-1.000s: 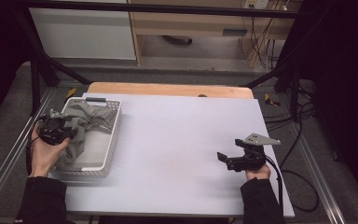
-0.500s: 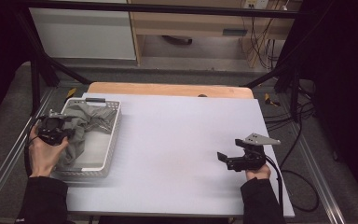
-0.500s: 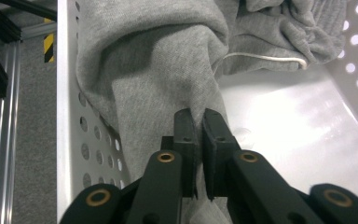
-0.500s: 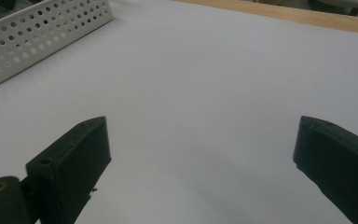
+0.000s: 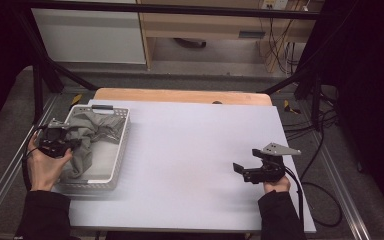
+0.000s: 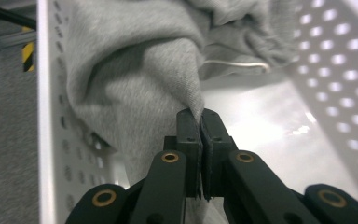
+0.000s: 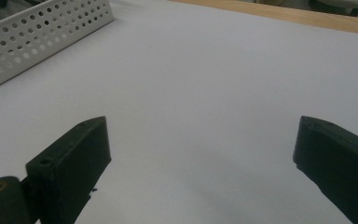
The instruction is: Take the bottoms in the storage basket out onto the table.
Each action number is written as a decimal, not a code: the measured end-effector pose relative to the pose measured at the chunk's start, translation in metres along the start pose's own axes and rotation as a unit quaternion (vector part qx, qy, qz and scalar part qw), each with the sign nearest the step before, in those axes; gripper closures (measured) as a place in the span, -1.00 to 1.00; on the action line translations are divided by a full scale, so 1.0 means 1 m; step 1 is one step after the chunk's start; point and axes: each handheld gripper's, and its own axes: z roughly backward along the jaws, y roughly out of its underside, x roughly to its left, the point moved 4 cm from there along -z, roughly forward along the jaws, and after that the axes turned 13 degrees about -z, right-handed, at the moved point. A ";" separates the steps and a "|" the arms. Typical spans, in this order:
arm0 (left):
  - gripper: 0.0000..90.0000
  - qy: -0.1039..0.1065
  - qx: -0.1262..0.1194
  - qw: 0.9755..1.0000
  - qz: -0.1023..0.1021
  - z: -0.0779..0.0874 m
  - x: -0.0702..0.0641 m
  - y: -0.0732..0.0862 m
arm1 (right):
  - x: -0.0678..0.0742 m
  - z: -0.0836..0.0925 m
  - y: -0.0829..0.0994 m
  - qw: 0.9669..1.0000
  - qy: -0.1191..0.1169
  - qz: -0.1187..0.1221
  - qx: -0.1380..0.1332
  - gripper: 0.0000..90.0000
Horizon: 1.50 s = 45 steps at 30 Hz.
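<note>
Left tongs (image 6: 200, 116) pinch the grey cloth (image 6: 135, 79), hiding the basket (image 6: 340, 70) floor; right tongs (image 7: 200, 154) gape.

The white surface (image 5: 190, 150) lies bare from the basket (image 5: 122, 145) across to its right edge. The basket's perforated walls and the heaped grey cloth (image 5: 87, 135) inside crowd the left side.

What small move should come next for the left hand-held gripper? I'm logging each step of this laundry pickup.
Probably lift: the left hand-held gripper has just closed on a fold of the crumpled grey cloth garment, which lies in the white perforated plastic basket. Raising it should draw the cloth clear of the basket wall.
</note>
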 end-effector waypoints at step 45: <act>-0.65 0.003 -0.063 0.998 -0.010 0.030 -0.013 -0.002 | 0.000 -0.001 0.001 1.000 0.004 0.002 0.008 -0.91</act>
